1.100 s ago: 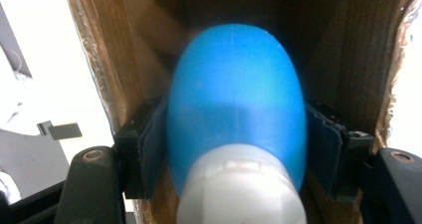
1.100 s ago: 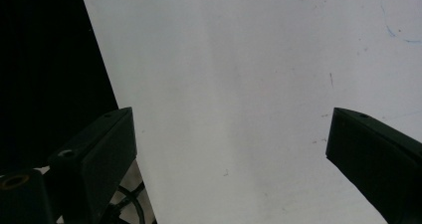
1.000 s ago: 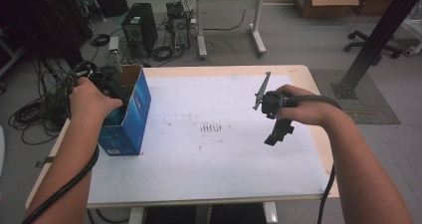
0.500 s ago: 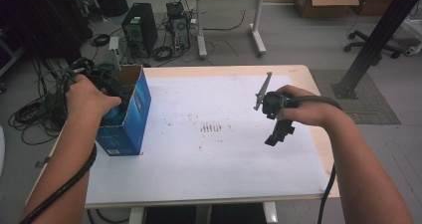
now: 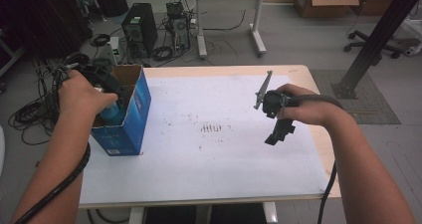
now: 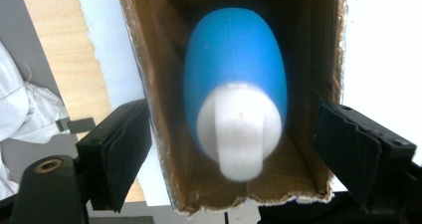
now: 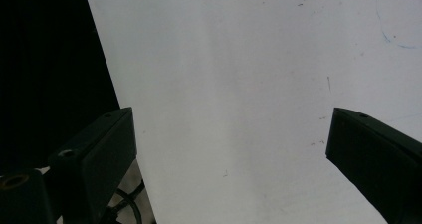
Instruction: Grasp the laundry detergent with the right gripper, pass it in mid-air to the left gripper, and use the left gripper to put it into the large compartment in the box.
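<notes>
The bottle (image 6: 234, 84), blue with a white cap, sits inside the open box (image 6: 149, 84), seen from above between the left gripper's (image 6: 234, 159) jaws. Those jaws stand wide apart, one outside each long wall of the box, and neither pad touches the bottle. In the high view the box (image 5: 130, 122) stands at the table's (image 5: 209, 174) left edge with the bottle's (image 5: 112, 115) blue showing under the left hand (image 5: 82, 94).

Against the frames a second and half a second back, the left hand has crept slightly closer over the box mouth, while box and bottle have not moved. My reading is that the reach into the box is just settling, with the grasp not yet begun; the jaws would have to drop inside the cardboard walls to take the bottle.

The right gripper (image 5: 276, 129) has held its place above the table's right half, jaws wide apart (image 7: 229, 154) over the bare white sheet (image 7: 239, 84), holding nothing.
</notes>
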Action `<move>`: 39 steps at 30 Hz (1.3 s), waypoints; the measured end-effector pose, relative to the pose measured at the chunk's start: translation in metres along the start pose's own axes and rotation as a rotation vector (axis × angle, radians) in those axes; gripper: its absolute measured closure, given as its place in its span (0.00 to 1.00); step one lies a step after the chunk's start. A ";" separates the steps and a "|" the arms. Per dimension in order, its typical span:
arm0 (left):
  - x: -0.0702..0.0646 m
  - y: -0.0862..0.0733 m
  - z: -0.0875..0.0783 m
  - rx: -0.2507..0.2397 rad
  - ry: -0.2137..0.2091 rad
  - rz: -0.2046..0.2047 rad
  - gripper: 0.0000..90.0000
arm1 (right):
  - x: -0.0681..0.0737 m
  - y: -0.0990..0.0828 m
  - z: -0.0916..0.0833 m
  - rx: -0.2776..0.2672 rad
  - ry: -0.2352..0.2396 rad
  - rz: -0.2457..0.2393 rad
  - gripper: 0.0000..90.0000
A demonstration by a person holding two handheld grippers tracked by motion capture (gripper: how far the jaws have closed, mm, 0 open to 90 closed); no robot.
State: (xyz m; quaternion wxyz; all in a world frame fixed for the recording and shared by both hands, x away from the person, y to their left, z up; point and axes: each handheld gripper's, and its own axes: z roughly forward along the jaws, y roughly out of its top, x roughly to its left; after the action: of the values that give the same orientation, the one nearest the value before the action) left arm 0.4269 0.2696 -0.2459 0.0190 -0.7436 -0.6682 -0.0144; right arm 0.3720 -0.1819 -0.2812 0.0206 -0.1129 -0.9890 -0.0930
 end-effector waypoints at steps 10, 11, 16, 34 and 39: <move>-0.007 -0.007 -0.011 -0.007 0.009 0.066 0.03 | 0.003 -0.001 -0.002 -0.002 -0.003 -0.001 0.06; -0.008 -0.007 -0.012 -0.010 0.011 0.074 0.02 | 0.003 -0.002 -0.003 0.001 -0.005 -0.007 0.06; -0.012 -0.011 -0.018 -0.032 0.020 0.106 0.00 | 0.005 -0.003 -0.004 0.005 -0.007 0.000 0.06; -0.070 -0.022 -0.069 -0.071 0.052 0.485 0.00 | 0.011 0.001 -0.012 0.007 -0.023 -0.032 0.06; -0.095 -0.032 -0.081 -0.075 -0.023 0.693 0.00 | 0.015 0.004 -0.018 0.000 -0.032 -0.047 0.06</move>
State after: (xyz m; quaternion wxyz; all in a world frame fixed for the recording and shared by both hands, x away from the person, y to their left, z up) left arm 0.3857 0.1744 -0.1689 -0.0119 -0.9266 -0.3751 -0.0232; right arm 0.3587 -0.1784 -0.2624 0.0026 -0.0910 -0.9916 -0.0918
